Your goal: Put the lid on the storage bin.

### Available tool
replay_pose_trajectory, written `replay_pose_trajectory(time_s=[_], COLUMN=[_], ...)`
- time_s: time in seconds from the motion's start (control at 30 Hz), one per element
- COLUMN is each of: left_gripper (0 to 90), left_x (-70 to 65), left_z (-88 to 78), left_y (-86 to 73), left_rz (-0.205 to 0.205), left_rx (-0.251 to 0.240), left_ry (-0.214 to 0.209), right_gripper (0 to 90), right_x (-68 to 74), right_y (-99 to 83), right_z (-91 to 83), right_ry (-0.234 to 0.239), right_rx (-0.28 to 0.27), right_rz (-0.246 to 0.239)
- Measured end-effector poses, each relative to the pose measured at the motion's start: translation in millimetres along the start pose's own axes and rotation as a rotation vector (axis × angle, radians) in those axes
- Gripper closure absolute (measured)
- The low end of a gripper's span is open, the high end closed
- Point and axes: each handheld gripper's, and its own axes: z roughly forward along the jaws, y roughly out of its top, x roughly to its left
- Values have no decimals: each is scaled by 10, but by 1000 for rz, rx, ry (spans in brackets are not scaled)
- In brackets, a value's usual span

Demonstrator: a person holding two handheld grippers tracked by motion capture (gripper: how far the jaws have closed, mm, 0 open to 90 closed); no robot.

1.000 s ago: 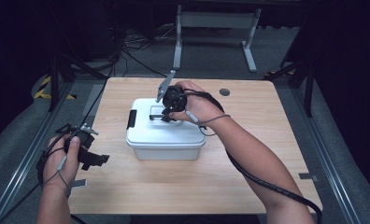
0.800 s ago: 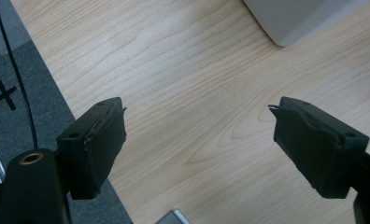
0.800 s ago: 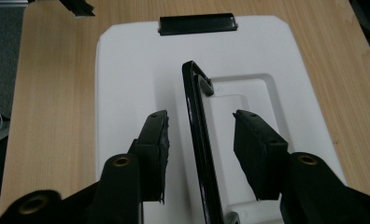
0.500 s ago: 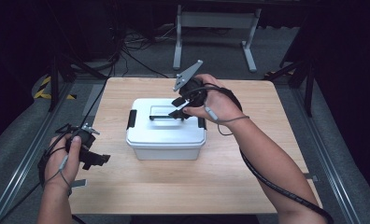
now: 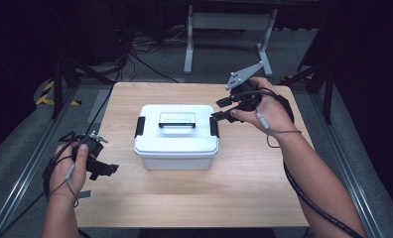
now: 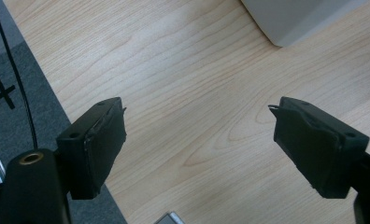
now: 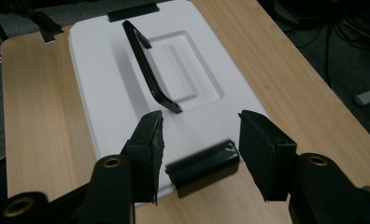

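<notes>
A white lidded box (image 5: 176, 144) stands mid-table with a black handle (image 5: 176, 120) across its lid and a black latch (image 5: 214, 127) at each end. My right gripper (image 5: 223, 109) hovers just off the box's right end, open. Its jaws have just been opening, and nothing is pressed between them. In the right gripper view the near latch (image 7: 202, 168) shows beyond the gap of the right gripper (image 7: 201, 135), with the handle (image 7: 150, 79) and lid (image 7: 103, 70) farther off. My left gripper (image 5: 102, 166) rests open at the table's left edge. In its own view the left gripper (image 6: 199, 140) frames bare wood.
The wooden table (image 5: 234, 198) has free room in front of and beside the box. A corner of the box (image 6: 304, 18) shows in the left gripper view. A metal stand (image 5: 229, 29) and cables lie on the floor behind. Rails run along both sides.
My right gripper has left the handle on the lid and swung right and slightly up to the box's right end, its jaws wider apart. The left gripper has kept still.
</notes>
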Motion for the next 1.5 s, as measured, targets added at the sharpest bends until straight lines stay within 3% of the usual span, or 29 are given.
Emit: replay_pose_trajectory(time_s=[0.23, 0.47, 0.73, 0.97, 1.17, 1.33, 1.5], left_gripper=[175, 174, 176, 177, 177, 178, 179], left_x=[17, 10, 27, 59, 71, 78, 68], left_z=[13, 15, 31, 71, 110, 130, 154], left_y=[11, 2, -24, -38, -10, -10, -2], left_rz=[-2, -4, -14, -30, -26, -33, -30], left_rx=[1, 4, 6, -1, -14, -11, -7], left_ry=[4, 10, 18, 34, 40, 48, 59], right_gripper=[480, 450, 421, 411, 412, 405, 403], right_x=[-106, -217, -331, -428, -508, -530, -549], right_y=[-283, -557, -802, -1058, -1391, -1693, -1952], right_z=[-259, -405, -530, -530, -430, -345, -196], right_ry=[-68, -129, -173, -216, -241, -255, -254], right_rx=[8, 29, 35, 48, 66, 35, 55], right_rz=[48, 105, 135, 129, 147, 226, 276])
